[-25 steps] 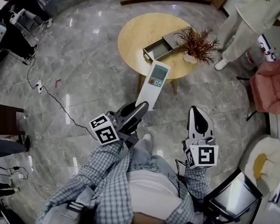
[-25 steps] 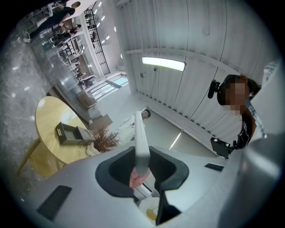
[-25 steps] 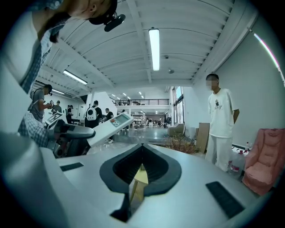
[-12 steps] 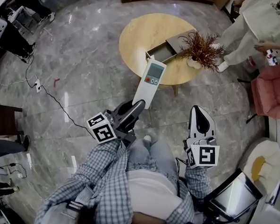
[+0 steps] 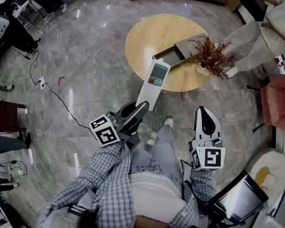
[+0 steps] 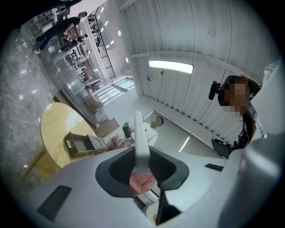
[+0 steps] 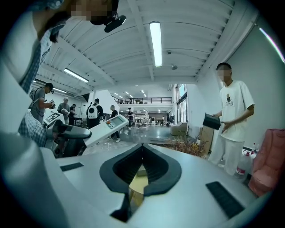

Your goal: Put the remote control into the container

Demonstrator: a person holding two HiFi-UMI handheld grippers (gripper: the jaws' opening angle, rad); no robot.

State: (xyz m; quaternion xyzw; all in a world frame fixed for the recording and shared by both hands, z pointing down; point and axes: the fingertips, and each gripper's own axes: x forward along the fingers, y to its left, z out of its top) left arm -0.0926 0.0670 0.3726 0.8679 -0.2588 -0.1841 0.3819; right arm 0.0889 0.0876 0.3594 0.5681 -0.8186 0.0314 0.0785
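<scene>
Left gripper (image 5: 141, 108) fingers clamped on the bottom end of the remote (image 5: 153, 83). The remote is in the air, its long axis pointing ahead toward the container (image 5: 171, 54) on the round surface (image 5: 142, 36). Its tip is near the container's open end and apart from it, possibly already over the surface edge. The remote is skewed to the container's length and needs a turn. Right gripper (image 5: 203, 115) fingers shut, empty, farther off.
</scene>
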